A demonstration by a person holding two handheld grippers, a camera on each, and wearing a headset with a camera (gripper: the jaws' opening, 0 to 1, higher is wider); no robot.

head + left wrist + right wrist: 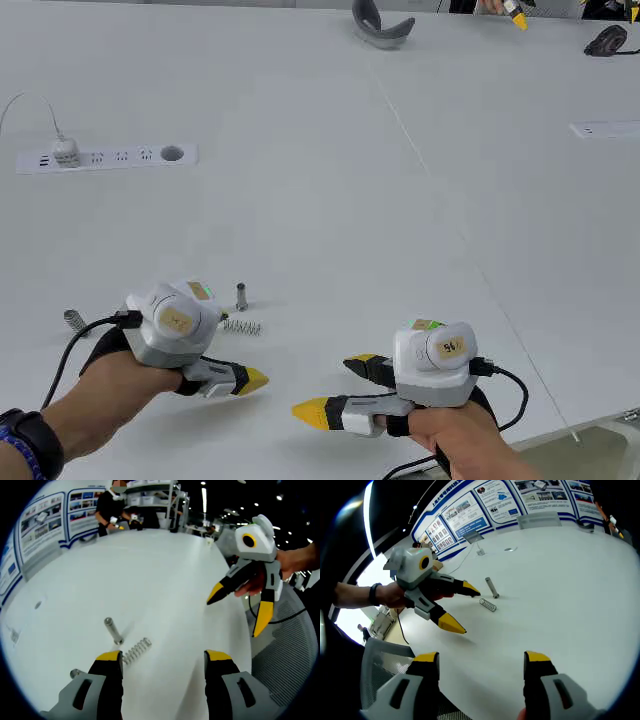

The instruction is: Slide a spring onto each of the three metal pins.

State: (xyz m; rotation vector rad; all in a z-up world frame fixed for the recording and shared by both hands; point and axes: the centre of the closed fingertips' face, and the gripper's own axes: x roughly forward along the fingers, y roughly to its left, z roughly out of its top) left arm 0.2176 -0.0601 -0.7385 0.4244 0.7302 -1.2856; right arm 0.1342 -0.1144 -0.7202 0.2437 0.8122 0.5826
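Spring (241, 326) flat on white table (330, 200), just at 6 o'clock of upright metal pin (241, 296), not touching. Second spring (75, 321) at 9 o'clock, past left gripper (467, 610). Left gripper jaws apart, holding nothing, first spring just beyond left jaw tip. Small object (75, 673) beside that jaw, maybe another pin, unclear. Right gripper (332, 385) jaws apart, holding nothing, at 4 o'clock of spring. Power strip (105, 157) at 10 o'clock.

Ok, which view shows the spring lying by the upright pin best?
The left gripper view: the spring lies close in the foreground, its coils distinct. The head view and right gripper view show it small and farther off, beside the pin.
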